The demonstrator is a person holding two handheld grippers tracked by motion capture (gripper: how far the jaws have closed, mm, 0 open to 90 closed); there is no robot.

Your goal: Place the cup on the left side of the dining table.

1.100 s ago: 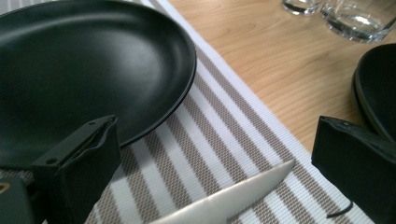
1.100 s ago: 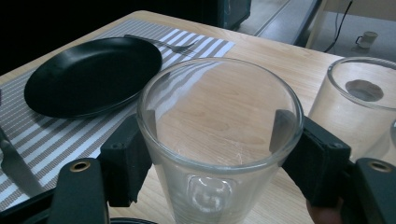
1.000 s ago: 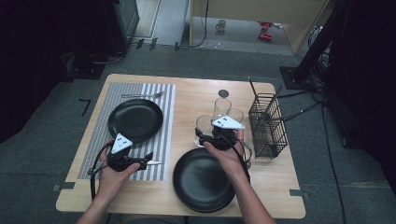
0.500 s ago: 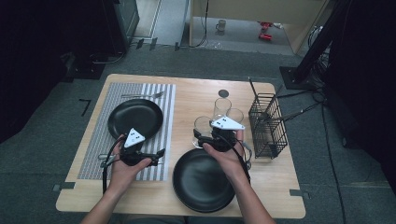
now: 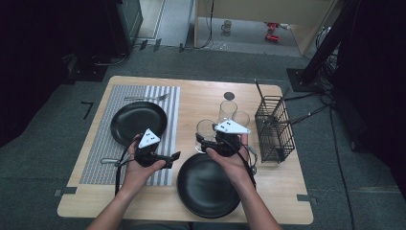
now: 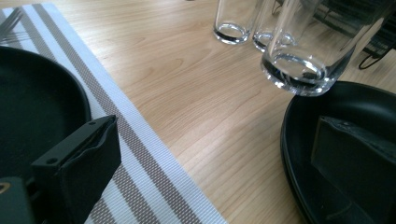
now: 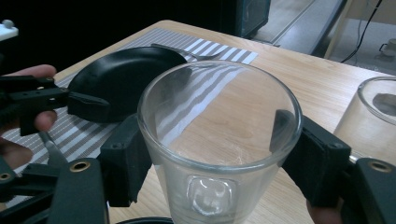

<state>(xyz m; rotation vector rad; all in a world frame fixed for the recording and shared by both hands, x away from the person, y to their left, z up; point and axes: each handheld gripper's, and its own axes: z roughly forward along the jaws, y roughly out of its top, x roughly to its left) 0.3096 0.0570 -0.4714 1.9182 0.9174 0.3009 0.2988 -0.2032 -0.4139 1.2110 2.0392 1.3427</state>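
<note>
A clear drinking glass [image 7: 219, 140] stands upright between the jaws of my right gripper [image 5: 207, 139], which is shut on its sides. Seen from the left gripper view, this glass [image 6: 299, 51] is at the far rim of the front black plate [image 5: 208, 184]. My left gripper [image 5: 172, 157] is over the right edge of the striped placemat [image 5: 95, 143]. Its jaws point toward the front plate and stand wide open, with bare table and mat between them [image 6: 215, 158]. A second black plate [image 5: 139, 122] lies on the placemat.
Two more glasses [image 5: 227, 110] [image 5: 241, 118] stand behind the held one. A black wire basket [image 5: 273, 127] stands at the right. A fork [image 5: 146, 98] lies at the mat's far end, another utensil [image 5: 107, 161] at its near left, and a dark round disc [image 5: 229, 96] farther back.
My left gripper has moved right across the placemat toward the front plate. The right gripper and its glass have stayed put.
</note>
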